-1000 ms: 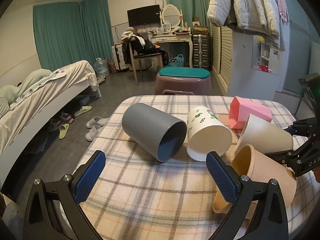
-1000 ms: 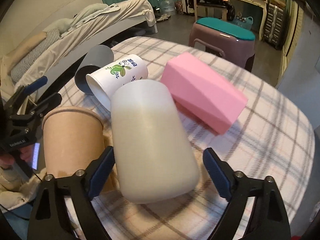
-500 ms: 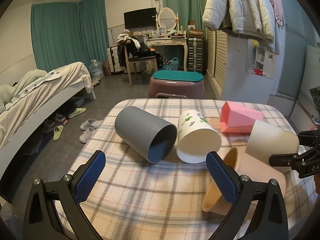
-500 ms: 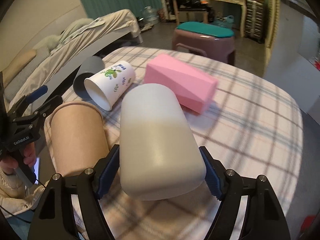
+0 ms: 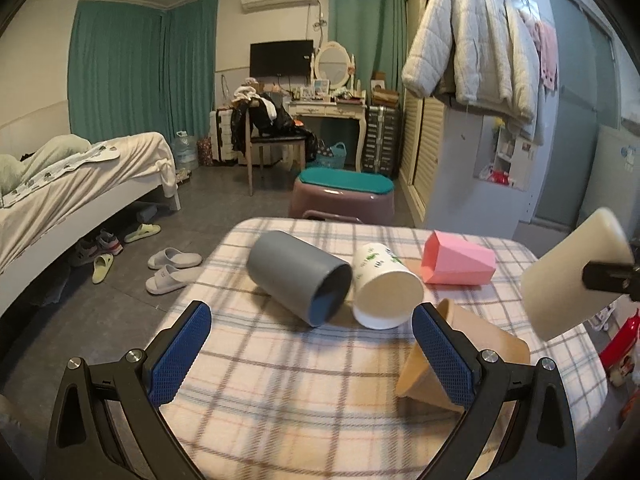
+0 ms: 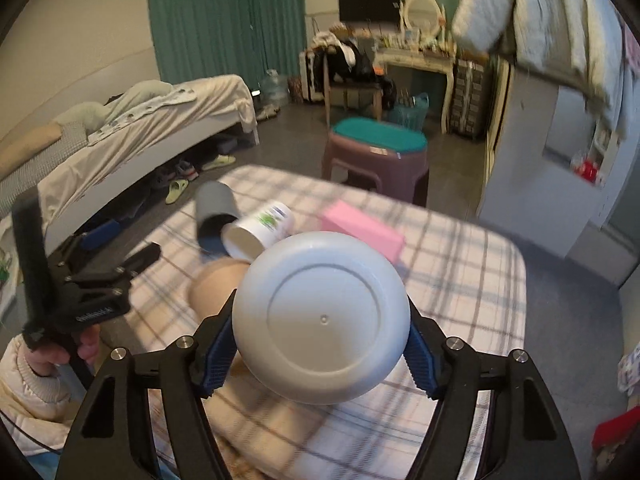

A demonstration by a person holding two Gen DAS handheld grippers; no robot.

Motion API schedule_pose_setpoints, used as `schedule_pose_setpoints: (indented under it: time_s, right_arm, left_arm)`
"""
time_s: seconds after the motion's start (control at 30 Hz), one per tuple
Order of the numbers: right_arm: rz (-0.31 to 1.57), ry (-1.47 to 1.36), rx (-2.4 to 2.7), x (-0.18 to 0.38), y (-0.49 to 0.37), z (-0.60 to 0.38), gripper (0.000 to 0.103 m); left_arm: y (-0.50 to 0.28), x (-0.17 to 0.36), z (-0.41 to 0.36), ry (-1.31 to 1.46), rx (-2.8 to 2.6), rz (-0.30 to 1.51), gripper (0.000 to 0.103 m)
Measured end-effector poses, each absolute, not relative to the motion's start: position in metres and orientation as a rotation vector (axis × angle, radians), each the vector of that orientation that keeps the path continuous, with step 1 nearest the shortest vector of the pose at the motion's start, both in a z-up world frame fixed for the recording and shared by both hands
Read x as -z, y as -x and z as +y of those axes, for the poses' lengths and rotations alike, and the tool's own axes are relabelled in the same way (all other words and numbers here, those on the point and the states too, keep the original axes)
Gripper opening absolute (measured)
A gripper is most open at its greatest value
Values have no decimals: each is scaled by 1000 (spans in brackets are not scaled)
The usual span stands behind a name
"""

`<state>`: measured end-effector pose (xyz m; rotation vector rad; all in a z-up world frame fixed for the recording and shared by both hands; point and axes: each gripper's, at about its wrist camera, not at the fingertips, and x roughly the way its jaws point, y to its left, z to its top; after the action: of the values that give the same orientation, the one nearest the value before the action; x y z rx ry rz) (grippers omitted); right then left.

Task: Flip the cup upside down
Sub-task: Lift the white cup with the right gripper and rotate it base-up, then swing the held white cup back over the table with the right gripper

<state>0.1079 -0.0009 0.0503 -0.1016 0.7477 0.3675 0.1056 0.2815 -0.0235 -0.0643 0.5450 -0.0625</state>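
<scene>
My right gripper (image 6: 320,350) is shut on a cream cup (image 6: 322,316), held in the air above the table with its flat base facing the camera. The same cup shows in the left wrist view (image 5: 576,276) at the right, tilted and lifted. My left gripper (image 5: 312,344) is open and empty, low over the near part of the checked table (image 5: 280,400). On the table lie a grey cup (image 5: 298,276), a white cup with leaf print (image 5: 384,284), a tan cup (image 5: 476,344) and a pink faceted cup (image 5: 456,260), all on their sides.
A purple stool with a teal top (image 5: 344,196) stands beyond the table's far edge. A bed (image 5: 60,184) is at the left, with slippers (image 5: 172,268) on the floor. A wardrobe with hanging jackets (image 5: 476,52) is at the right.
My right gripper closed on the cream cup, lifted it off the table and turned it so its base faces the camera. The left gripper drew back slightly and stays open.
</scene>
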Motion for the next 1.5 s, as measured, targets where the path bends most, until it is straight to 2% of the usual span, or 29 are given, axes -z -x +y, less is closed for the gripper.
schedule_pose_setpoints:
  time_s: [0.23,0.43,0.67,0.87,1.07,1.3,1.5]
  right_arm:
    - [663,190,-412,-75,-78,76,72]
    - [716,225,-484,-44,-84,146,72]
    - [684,265,-427,-13,-107,197,72]
    - [606,307,-362,7,-121,217,72]
    - [641,343,-356,44,-108,219,72]
    - [693,311,-341,64,-71,195,71]
    - [728,257,-343,78,-77,187,71]
  left_arm:
    - [-89,23,323,107,35,518,103]
    - [-80,35,356,111,-4,532,103]
    - [-77,49,391,124,-50,555,103]
    - [-82,62,410,139,-82,581,103]
    - [-84,68,413,134,-79,597,103]
    - [-81,68,400,116,-58,603,103]
    - [-77,66,383,79,-43,606,103]
